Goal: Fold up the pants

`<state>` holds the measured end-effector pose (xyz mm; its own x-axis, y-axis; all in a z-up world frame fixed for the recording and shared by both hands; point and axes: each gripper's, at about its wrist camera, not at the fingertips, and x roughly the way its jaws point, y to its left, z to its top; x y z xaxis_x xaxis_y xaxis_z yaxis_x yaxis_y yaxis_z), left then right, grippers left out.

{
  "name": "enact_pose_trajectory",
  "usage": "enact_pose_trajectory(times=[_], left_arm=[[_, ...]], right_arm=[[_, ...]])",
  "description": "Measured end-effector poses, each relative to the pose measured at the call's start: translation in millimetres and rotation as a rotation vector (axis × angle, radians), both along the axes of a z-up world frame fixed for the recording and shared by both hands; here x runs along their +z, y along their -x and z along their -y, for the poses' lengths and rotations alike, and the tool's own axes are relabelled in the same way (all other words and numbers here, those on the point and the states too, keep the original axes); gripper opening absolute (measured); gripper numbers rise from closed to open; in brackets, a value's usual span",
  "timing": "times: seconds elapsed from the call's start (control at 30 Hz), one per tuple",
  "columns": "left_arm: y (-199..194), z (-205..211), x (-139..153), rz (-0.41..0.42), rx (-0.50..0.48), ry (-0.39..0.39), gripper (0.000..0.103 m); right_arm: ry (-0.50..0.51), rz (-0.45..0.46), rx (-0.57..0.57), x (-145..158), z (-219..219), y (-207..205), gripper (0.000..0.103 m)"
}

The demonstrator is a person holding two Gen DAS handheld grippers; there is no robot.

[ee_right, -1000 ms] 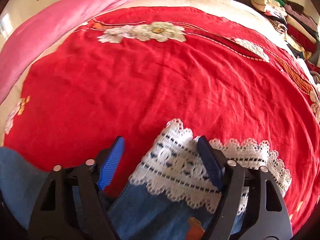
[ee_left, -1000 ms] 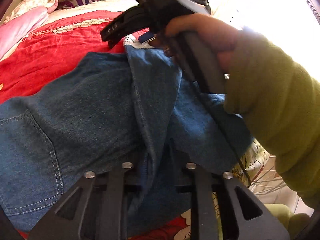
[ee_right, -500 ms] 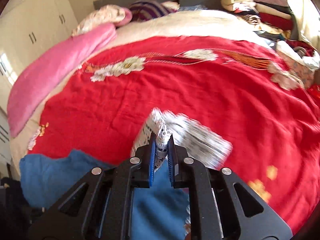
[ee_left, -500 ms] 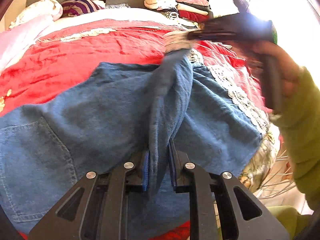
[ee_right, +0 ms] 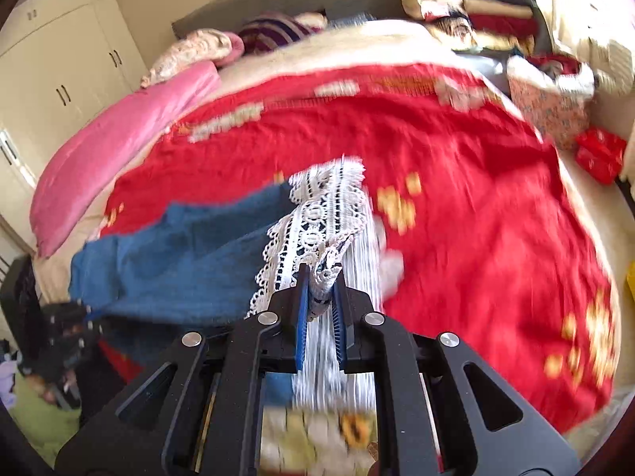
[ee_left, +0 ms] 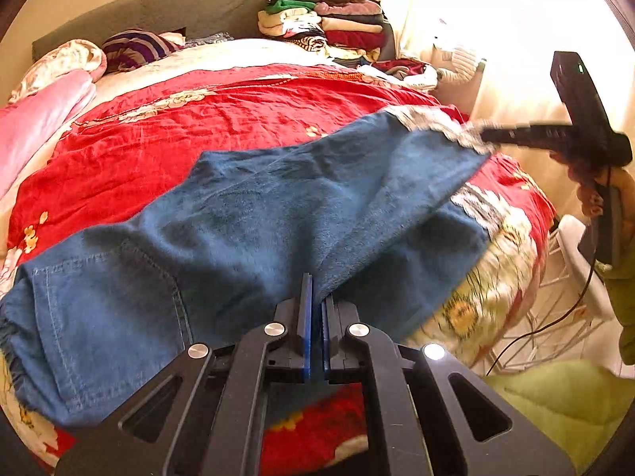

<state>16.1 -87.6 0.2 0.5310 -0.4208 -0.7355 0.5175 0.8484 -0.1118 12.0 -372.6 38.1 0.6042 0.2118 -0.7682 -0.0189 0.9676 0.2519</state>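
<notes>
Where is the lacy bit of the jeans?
In the right wrist view, the lace hem is pinched in the right hand-held gripper, over the red blanket.

A bed [ee_left: 254, 51] carries a red flowered blanket [ee_left: 198, 135]. On the blanket lie blue pants [ee_left: 246, 230]; beside it a pink quilt [ee_left: 35, 123], beyond it striped pillows [ee_left: 135, 45] and stacked clothes [ee_left: 325, 20].
</notes>
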Motion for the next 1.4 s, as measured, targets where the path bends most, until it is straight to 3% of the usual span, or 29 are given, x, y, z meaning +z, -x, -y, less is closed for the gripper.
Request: enact_pose_trajectory(times=[0.3, 0.5, 0.6, 0.67, 0.7, 0.8, 0.87, 0.9, 0.93, 1.0, 1.07, 1.1, 1.13, 1.17, 1.23, 1.3, 1.4], left_arm=[[18, 9, -15, -0.038, -0.045, -0.063, 0.003], [17, 12, -23, -0.063, -0.046, -0.085, 0.003], [18, 11, -24, -0.064, -0.045, -0.086, 0.003], [17, 12, -25, -0.066, -0.047, -0.086, 0.003], [17, 12, -25, -0.067, -0.049, -0.086, 0.003], [17, 14, -27, -0.080, -0.056, -0.092, 0.003], [20, 13, -27, -0.083, -0.063, -0.097, 0.008], [21, 11, -26, -0.087, -0.062, -0.088, 0.017], [24, 7, -24, -0.092, -0.059, -0.073, 0.025], [32, -8, -14, -0.082, -0.037, -0.044, 0.031], [36, -31, 2, -0.038, 0.025, -0.014, 0.042], [36, -43, 8, -0.021, 0.065, -0.003, 0.057], [35, -60, 15, -0.004, 0.125, 0.009, 0.064], [32, -82, 21, 0.009, 0.214, 0.013, 0.065], [26, -111, 24, 0.014, 0.359, -0.001, 0.082], [19, -144, 18, -0.024, 0.514, 0.010, 0.094], [12, -176, 1, -0.113, 0.653, 0.082, 0.094]], right_arm=[[-0.052, -0.127, -0.053, -52, 11, 28, 0.006], [0.032, -0.155, -0.021, -63, 6, 27, 0.008], [0.130, -0.088, -0.024, -43, -1, 33, 0.021], [0.226, 0.017, 0.037, -20, -18, 39, 0.022], [0.272, 0.072, 0.122, -10, -37, 42, 0.022], [0.253, 0.108, 0.353, -8, -91, 40, 0.022], [0.231, 0.082, 0.446, -20, -118, 32, 0.022], [0.241, 0.051, 0.475, -31, -130, 25, 0.022], [0.261, 0.007, 0.479, -43, -138, 19, 0.022], [0.277, -0.109, 0.470, -71, -142, 8, 0.022], [0.237, -0.113, 0.457, -78, -136, 8, 0.022], [0.210, -0.105, 0.457, -74, -132, 10, 0.023], [0.185, -0.086, 0.458, -68, -128, 13, 0.025], [0.168, -0.063, 0.460, -62, -125, 15, 0.027], [0.150, -0.004, 0.458, -49, -119, 21, 0.038], [0.148, 0.019, 0.433, -44, -112, 20, 0.038], [0.154, 0.017, 0.408, -46, -106, 18, 0.039]])
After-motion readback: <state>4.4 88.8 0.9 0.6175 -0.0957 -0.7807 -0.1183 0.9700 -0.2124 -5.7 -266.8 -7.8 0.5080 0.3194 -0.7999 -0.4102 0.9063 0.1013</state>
